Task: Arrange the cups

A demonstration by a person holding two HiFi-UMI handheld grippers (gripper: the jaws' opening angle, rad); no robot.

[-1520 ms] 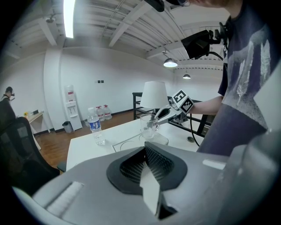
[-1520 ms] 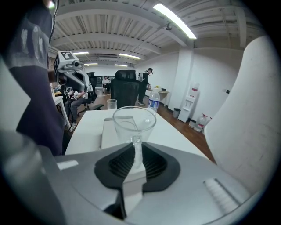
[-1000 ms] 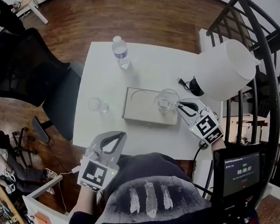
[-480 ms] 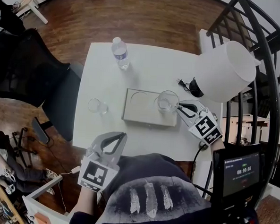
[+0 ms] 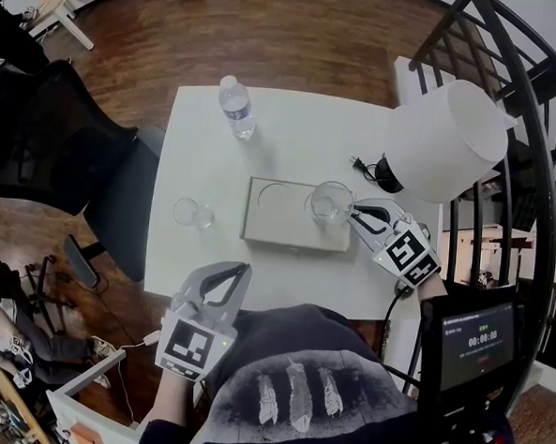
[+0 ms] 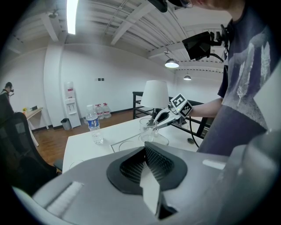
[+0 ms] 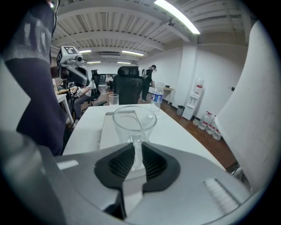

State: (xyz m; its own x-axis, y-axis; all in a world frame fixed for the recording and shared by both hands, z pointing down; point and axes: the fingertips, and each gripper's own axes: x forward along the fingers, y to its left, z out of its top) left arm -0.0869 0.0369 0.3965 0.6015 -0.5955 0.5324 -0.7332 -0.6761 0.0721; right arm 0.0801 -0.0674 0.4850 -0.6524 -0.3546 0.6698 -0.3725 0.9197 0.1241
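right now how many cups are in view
2. One cup stands on the table left of the tray; the second cup is at the tray's right end, its wall pinched by the right gripper. None looks hidden.

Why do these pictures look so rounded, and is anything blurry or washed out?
Head view: the wide lens curves the white table's edges, and the lampshade is washed out. Left gripper view: dark rounded corners, glare from the ceiling light. Right gripper view: the glass cup is fairly sharp, the far background soft.
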